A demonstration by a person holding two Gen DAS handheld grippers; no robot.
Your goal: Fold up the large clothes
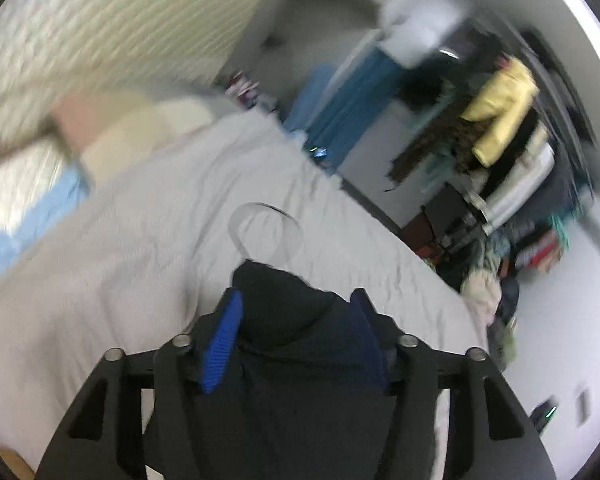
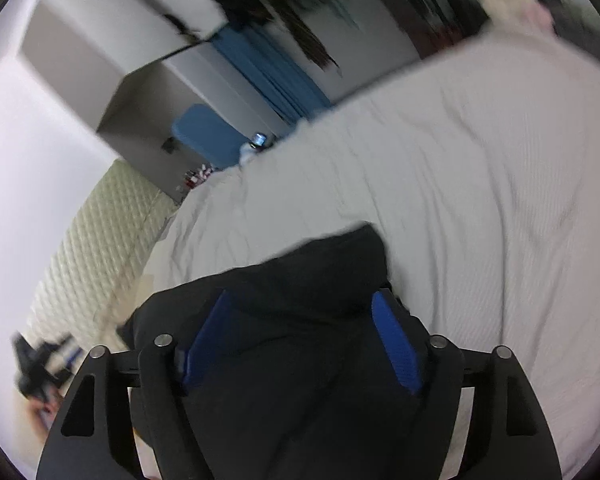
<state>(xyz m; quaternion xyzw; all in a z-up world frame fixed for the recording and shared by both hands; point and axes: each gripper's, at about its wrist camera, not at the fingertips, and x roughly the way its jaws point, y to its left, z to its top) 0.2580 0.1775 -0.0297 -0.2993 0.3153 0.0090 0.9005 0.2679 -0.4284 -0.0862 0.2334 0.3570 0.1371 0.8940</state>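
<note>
Jaws of both grippers straddle dark garment (image 1: pixel 284 320) bunched, axis unclear.

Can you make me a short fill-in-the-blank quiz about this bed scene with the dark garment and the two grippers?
1. The garment between the fingers of the left gripper is dark, nearly ____ in colour.
2. The bed cover under the garment is ____.
3. The pads of the right gripper are ____.
4. On the crowded rack beyond the bed hangs a bright ____ jacket.

Missing words: black; white; blue; yellow
</note>
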